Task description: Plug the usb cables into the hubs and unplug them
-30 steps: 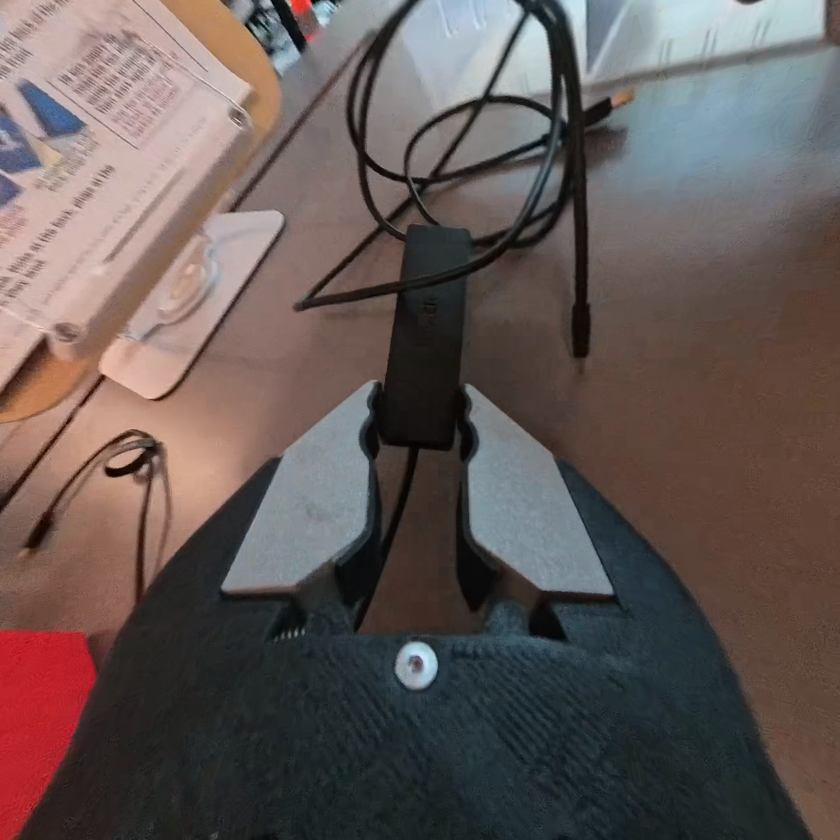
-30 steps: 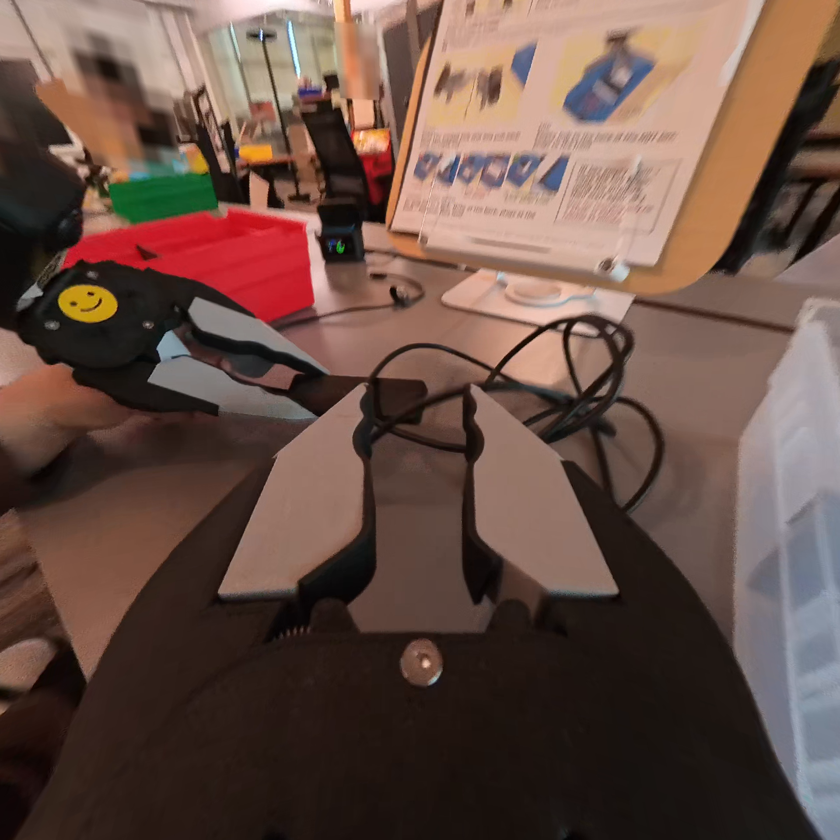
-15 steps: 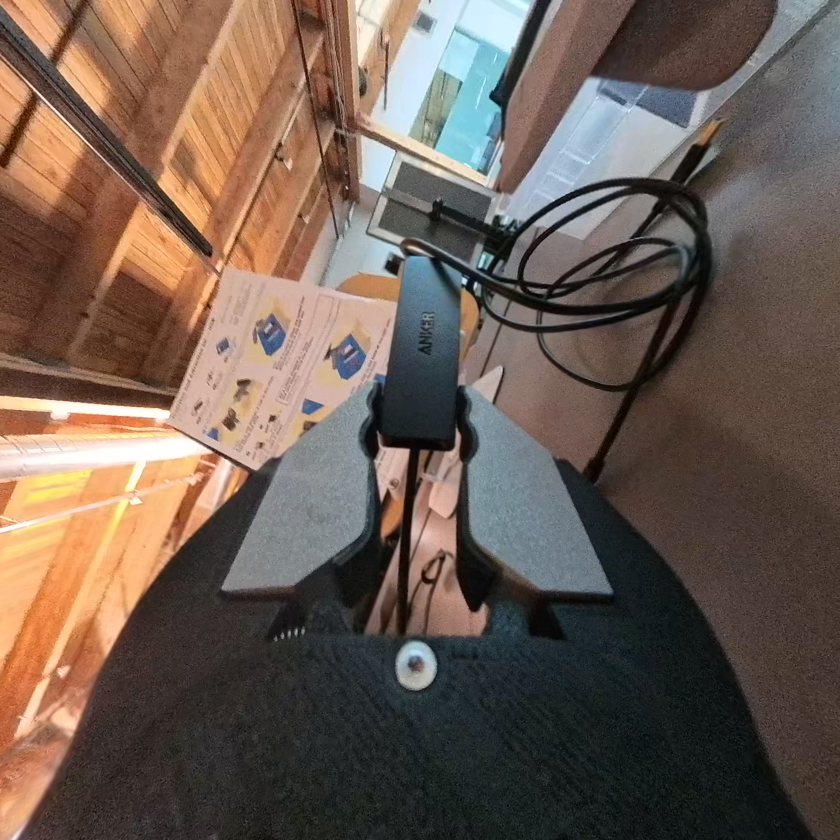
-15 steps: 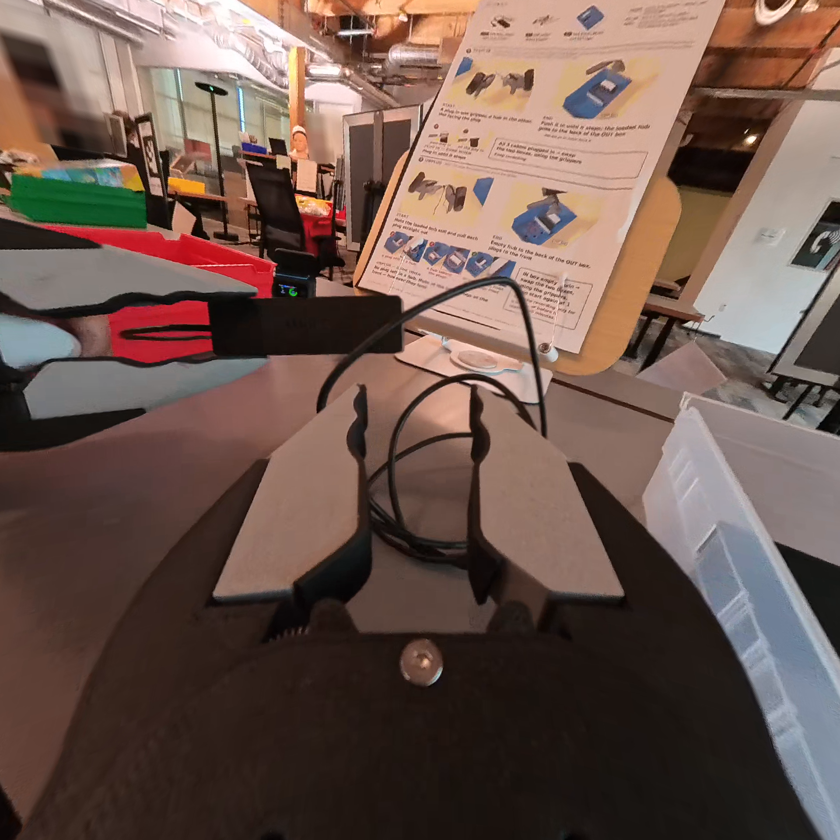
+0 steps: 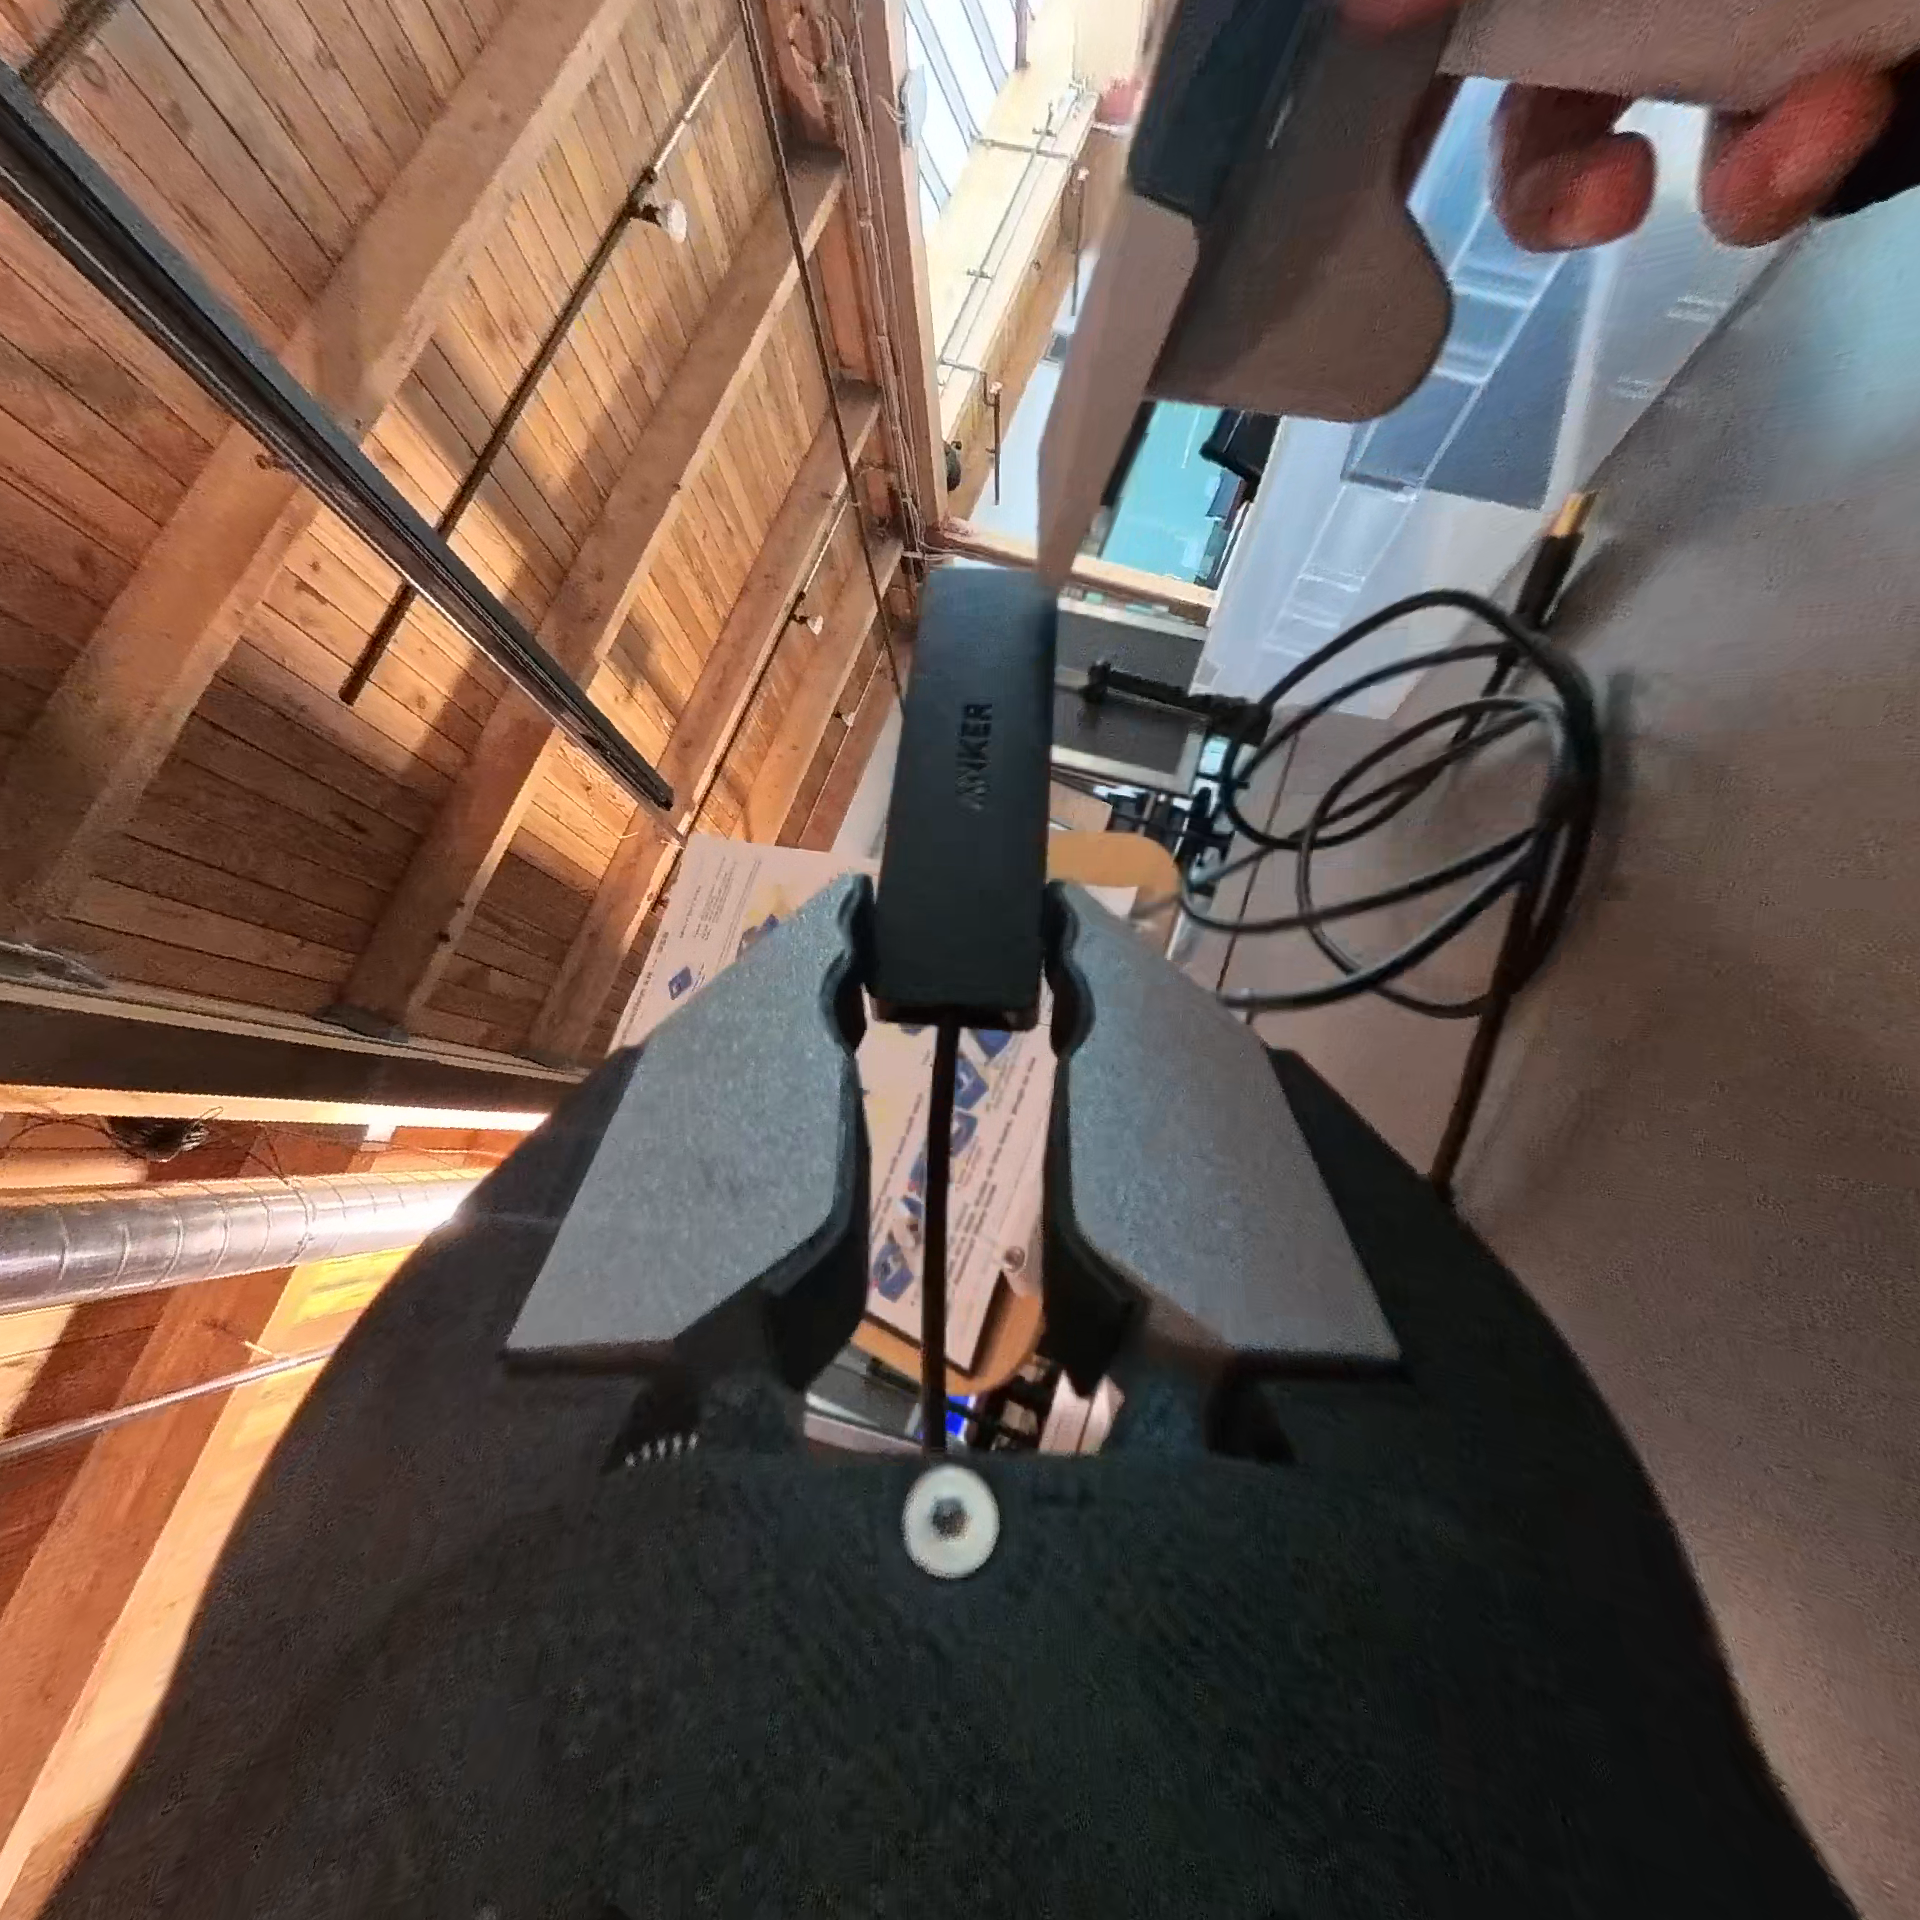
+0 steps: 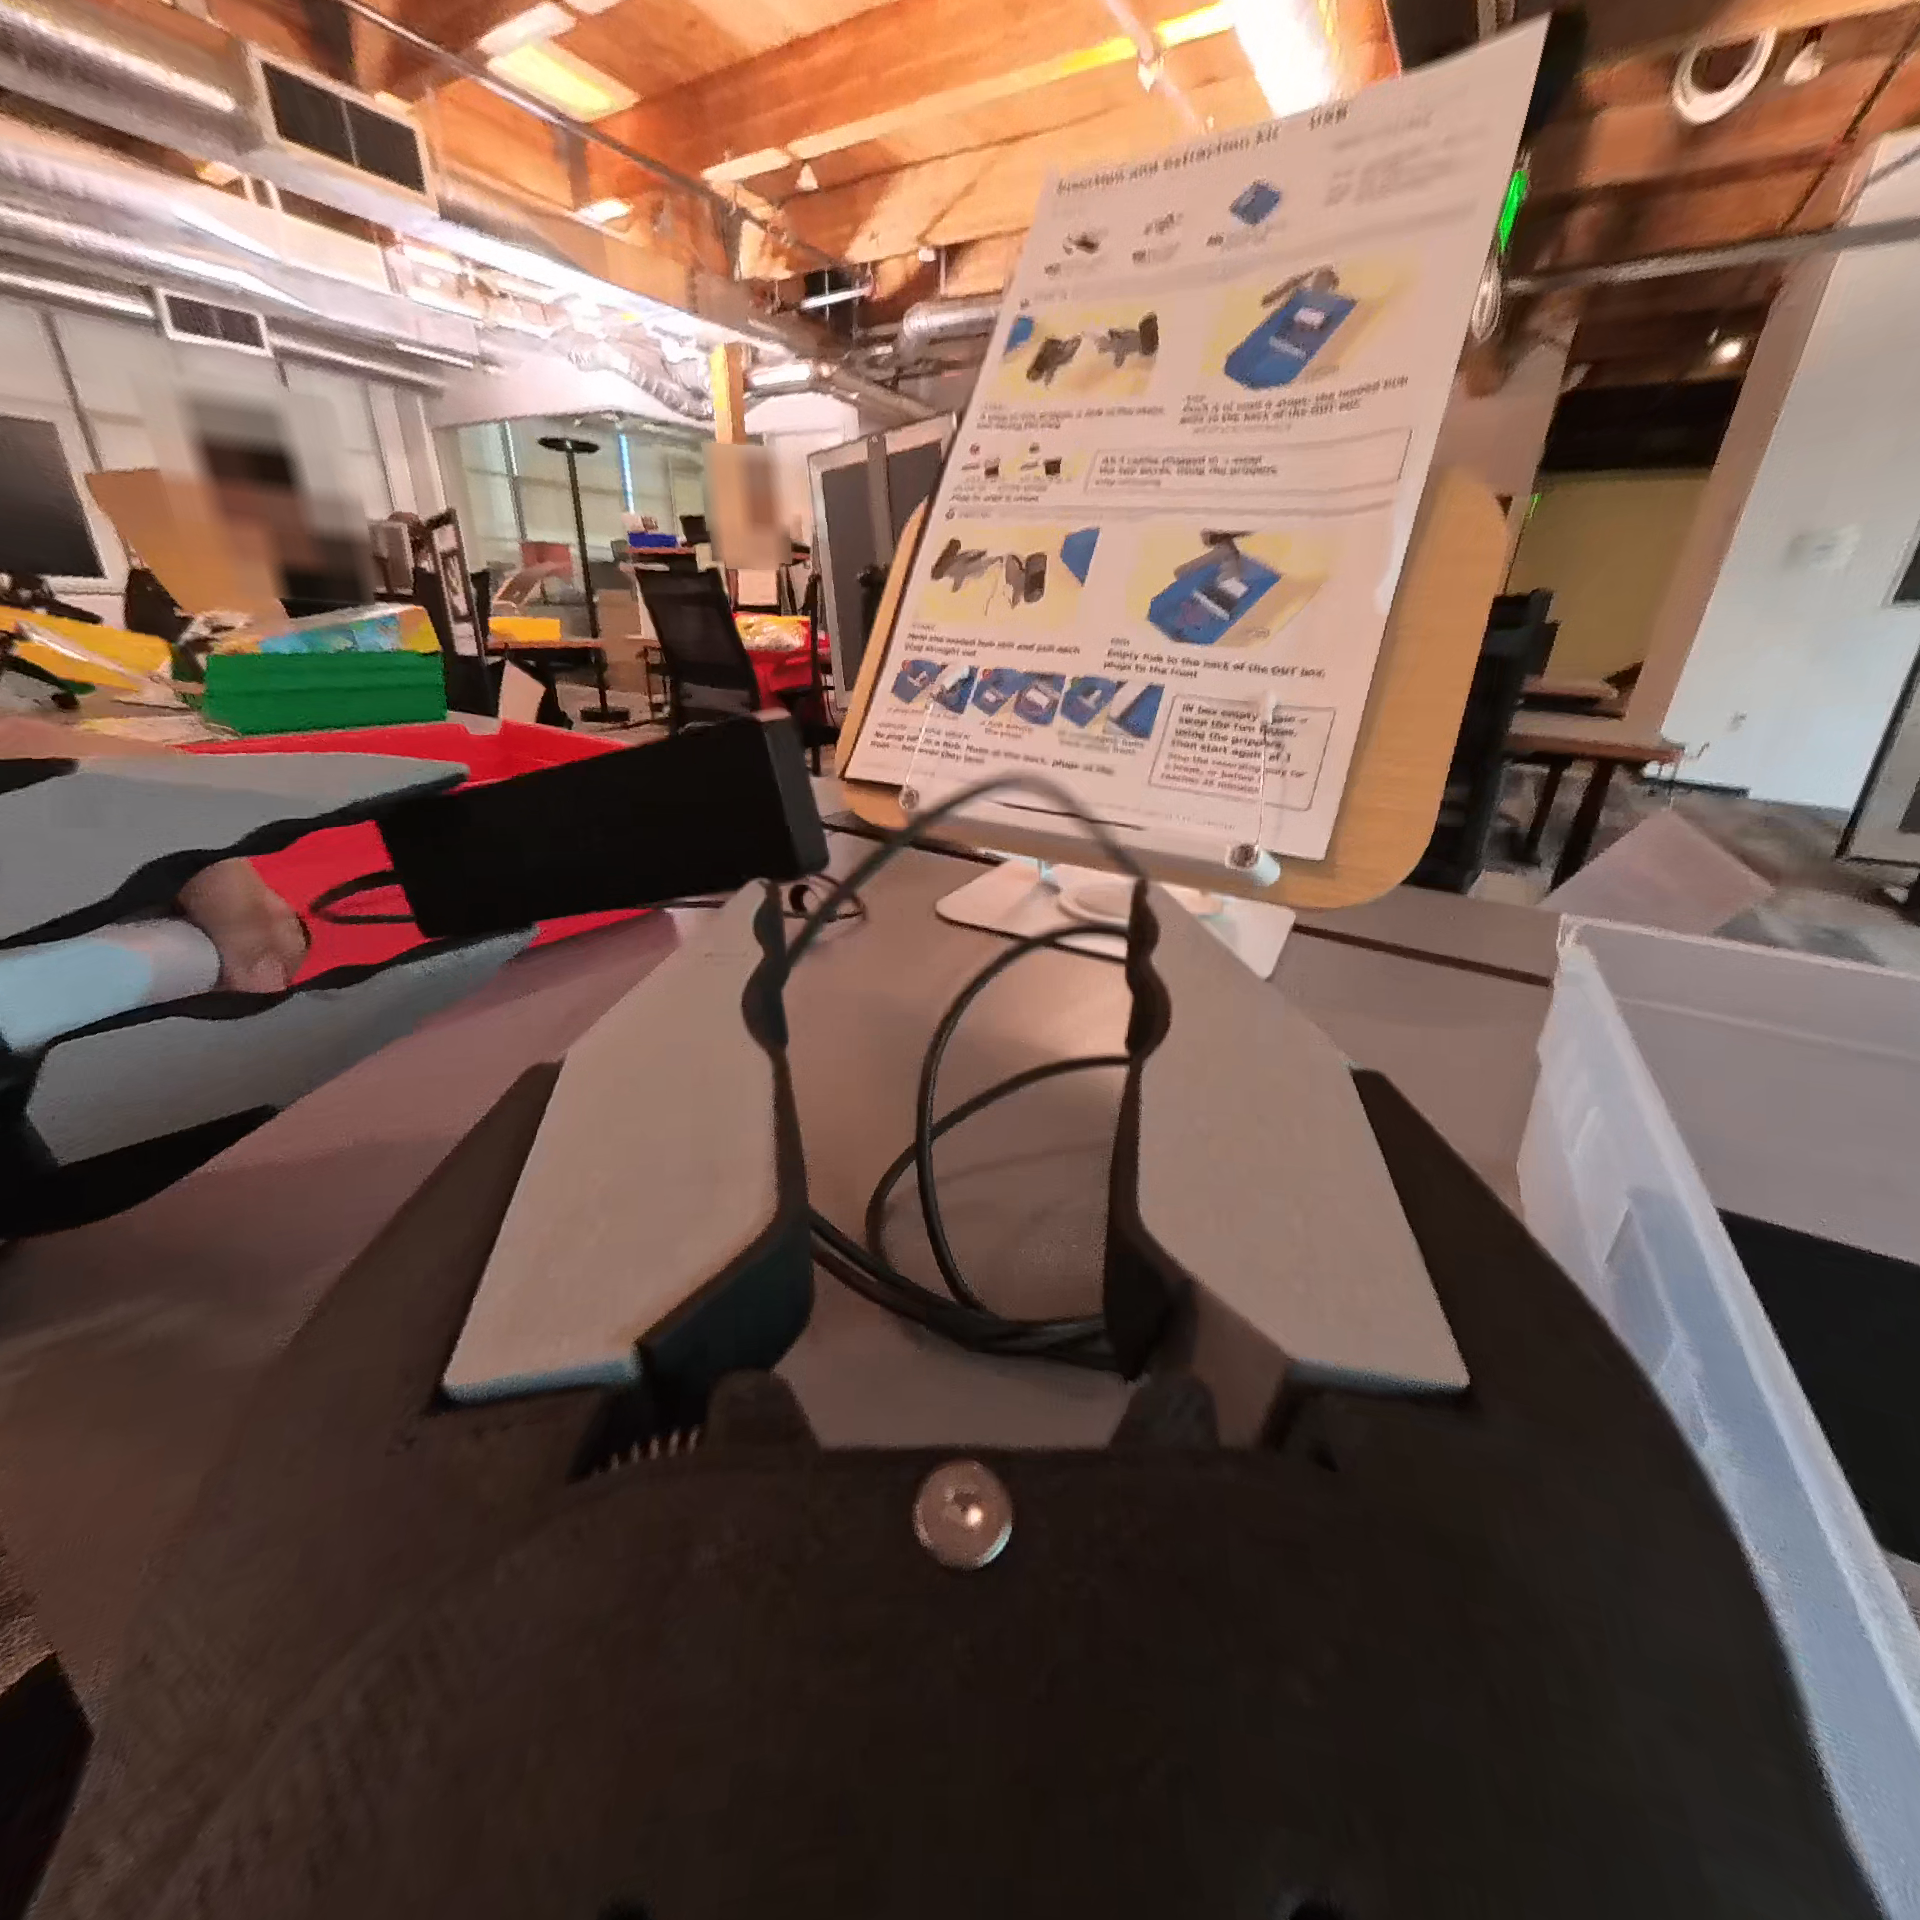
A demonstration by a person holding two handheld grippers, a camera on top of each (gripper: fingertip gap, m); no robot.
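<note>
Black and slim, the USB hub (image 5: 961,800) sits clamped between the fingers of your left gripper (image 5: 956,951), held by its near end with its thin lead (image 5: 935,1226) running back between the jaws toward the gripper body. The left wrist view is rolled onto its side: a wooden plank ceiling fills the area left of the hub, and the grey table (image 5: 1745,935) stands on the right. On that table, right of the hub, lies a loose coil of black USB cables (image 5: 1455,790), one plug (image 5: 1574,514) with a gold-coloured tip resting at the far end of the coil. Above the hub, your right gripper (image 5: 1278,239) shows blurred, with fingertips (image 5: 1569,156) of your hand wrapped around it.

In the right wrist view your right gripper (image 6: 956,935) has its fingers spread wide with nothing between the pads; the cable coil (image 6: 966,1226) lies on the table under the gap, apart from the fingers. The hub (image 6: 603,821) hangs in the air just left of the right gripper's tips, pointing toward them, lifted clear of the table. Beyond the hub stands an instruction sheet (image 6: 1174,499) on a wooden stand (image 6: 1455,707). Right of the hub, past your right gripper, is a clear plastic bin (image 6: 1683,1195); behind the hub is a red tray (image 6: 416,748).
</note>
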